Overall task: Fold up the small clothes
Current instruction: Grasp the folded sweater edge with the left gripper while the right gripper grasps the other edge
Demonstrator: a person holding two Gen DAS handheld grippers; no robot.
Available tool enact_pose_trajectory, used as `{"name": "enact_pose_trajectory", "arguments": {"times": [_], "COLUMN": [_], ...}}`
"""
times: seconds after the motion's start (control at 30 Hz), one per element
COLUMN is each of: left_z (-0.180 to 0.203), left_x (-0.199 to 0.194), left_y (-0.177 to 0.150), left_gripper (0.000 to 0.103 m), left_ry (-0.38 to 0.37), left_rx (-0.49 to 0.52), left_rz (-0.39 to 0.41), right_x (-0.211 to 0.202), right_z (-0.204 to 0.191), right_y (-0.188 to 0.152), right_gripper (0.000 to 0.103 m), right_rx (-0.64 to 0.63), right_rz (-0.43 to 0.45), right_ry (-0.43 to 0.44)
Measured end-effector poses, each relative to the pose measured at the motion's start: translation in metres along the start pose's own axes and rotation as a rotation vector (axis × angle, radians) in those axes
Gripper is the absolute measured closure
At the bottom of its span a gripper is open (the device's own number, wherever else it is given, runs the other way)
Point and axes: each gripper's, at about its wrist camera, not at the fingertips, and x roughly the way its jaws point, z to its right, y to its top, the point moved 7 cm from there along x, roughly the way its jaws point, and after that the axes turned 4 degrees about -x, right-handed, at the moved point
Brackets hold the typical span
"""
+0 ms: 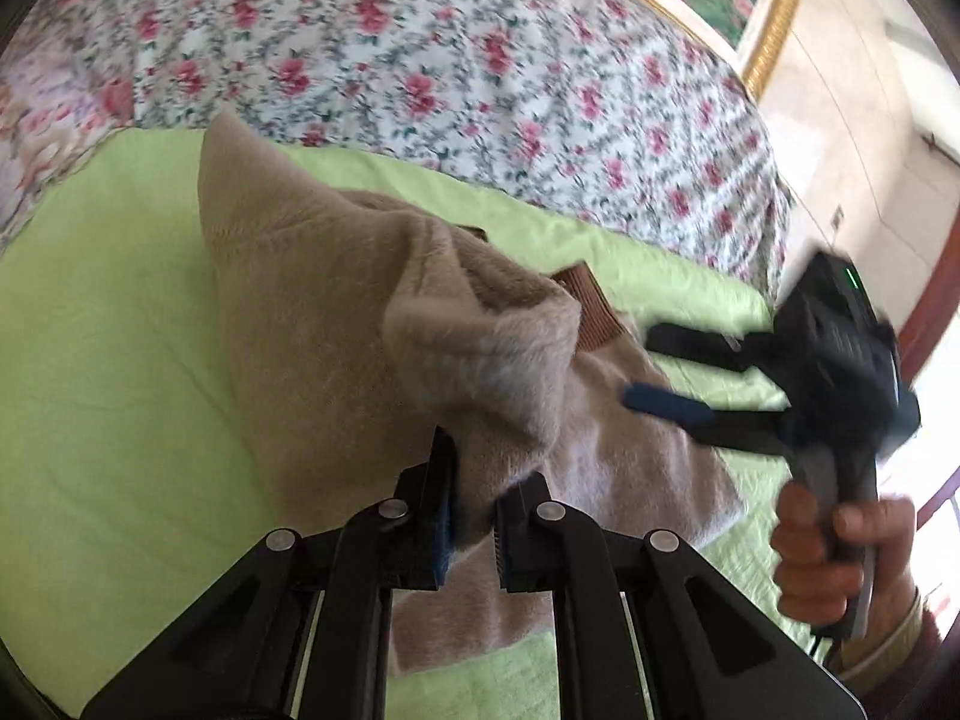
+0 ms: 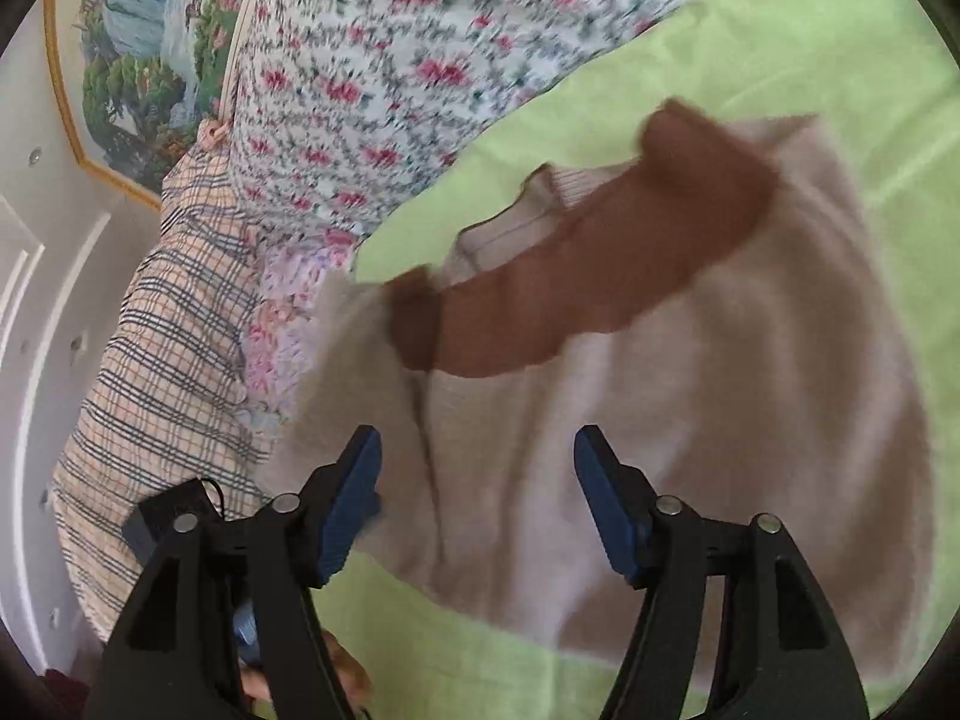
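Observation:
A small beige fleece top [image 1: 312, 300] with a brown ribbed collar [image 1: 591, 306] lies partly lifted on a light green sheet [image 1: 108, 300]. My left gripper [image 1: 474, 480] is shut on a fold of its edge, and the cloth rises in a peak from the jaws. My right gripper [image 1: 639, 366], held by a hand [image 1: 840, 552], hovers open just right of the collar. In the right wrist view the right gripper [image 2: 477, 441] stands open over the beige top [image 2: 720, 390], below the brown collar [image 2: 570, 276], with nothing between its pads.
A floral quilt [image 1: 420, 60] is bunched along the far side of the green sheet [image 2: 810, 30]. A plaid cloth [image 2: 168, 330] lies beside the floral quilt [image 2: 372, 90], under a framed landscape painting [image 2: 138, 60]. A pale wall [image 1: 840, 138] is at the right.

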Motion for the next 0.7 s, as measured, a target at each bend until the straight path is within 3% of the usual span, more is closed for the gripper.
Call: {"name": "enact_pose_trajectory", "arguments": {"times": [0.1,0.27,0.3,0.33,0.37,0.4,0.53,0.7], "left_z": [0.002,-0.004,-0.005,-0.004,-0.005,-0.005,0.002,0.048], "left_x": [0.013,0.021,0.021,0.021,0.022,0.022,0.015,0.020], "left_y": [-0.005,-0.008,-0.008,-0.008,-0.007,-0.006,-0.003,-0.009], "left_gripper": [0.095,0.095,0.095,0.095,0.095,0.095,0.095,0.095], "left_ry": [-0.012,-0.029,-0.032,-0.035,-0.034,-0.026,-0.079,-0.166], "left_rx": [0.009,0.009,0.010,0.013,0.017,0.023,0.031,0.075], "left_rz": [-0.032,-0.055,-0.058,-0.061,-0.063,-0.065,-0.070,-0.090], "right_x": [0.050,0.133,0.144,0.153,0.157,0.155,0.113,0.031], "right_z": [-0.015,-0.030,-0.035,-0.041,-0.045,-0.049,-0.051,-0.020], "right_y": [0.020,0.043,0.045,0.046,0.046,0.047,0.051,0.055], "right_gripper": [0.024,0.024,0.029,0.050,0.063,0.084,0.087,0.087], "right_rx": [-0.025,-0.086,-0.120,-0.162,-0.189,-0.204,-0.238,-0.227], "right_rz": [-0.103,-0.263,-0.281,-0.293,-0.302,-0.295,-0.194,-0.078], "right_ry": [0.077,0.082,0.080,0.064,0.054,0.042,0.022,-0.058]}}
